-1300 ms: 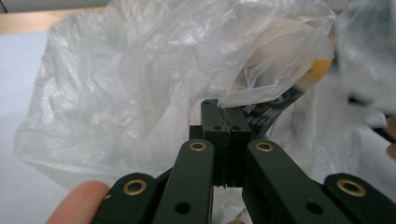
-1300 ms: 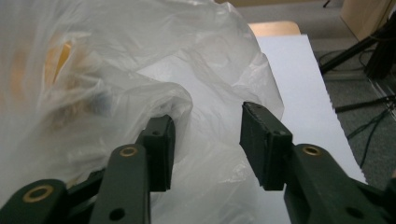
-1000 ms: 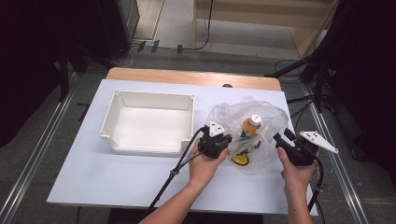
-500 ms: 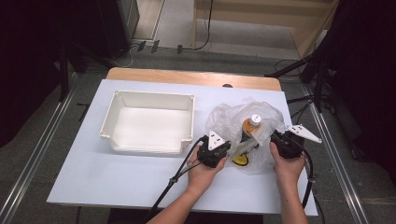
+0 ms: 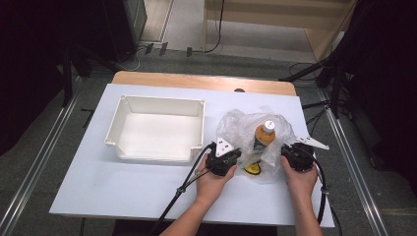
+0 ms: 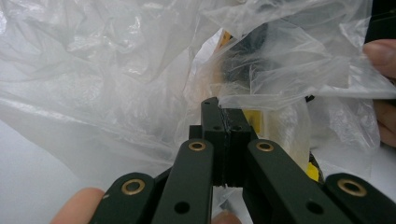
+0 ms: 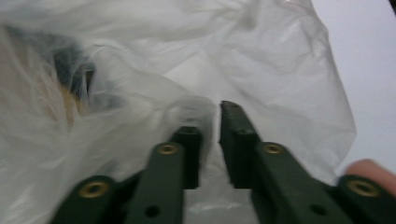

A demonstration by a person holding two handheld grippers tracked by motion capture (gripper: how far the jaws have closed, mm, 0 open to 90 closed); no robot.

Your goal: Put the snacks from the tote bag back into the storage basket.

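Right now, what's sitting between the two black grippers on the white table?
In the high view, the crinkly clear plastic bag lies between the left gripper and right gripper, with an orange bottle with a white cap and something yellow inside it.

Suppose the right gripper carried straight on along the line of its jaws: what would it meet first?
Most likely the clear plastic bag: in the right gripper view its film bunches directly ahead of the right gripper, whose jaws have just been opening. The bottle sits deeper inside, though depth is unclear.
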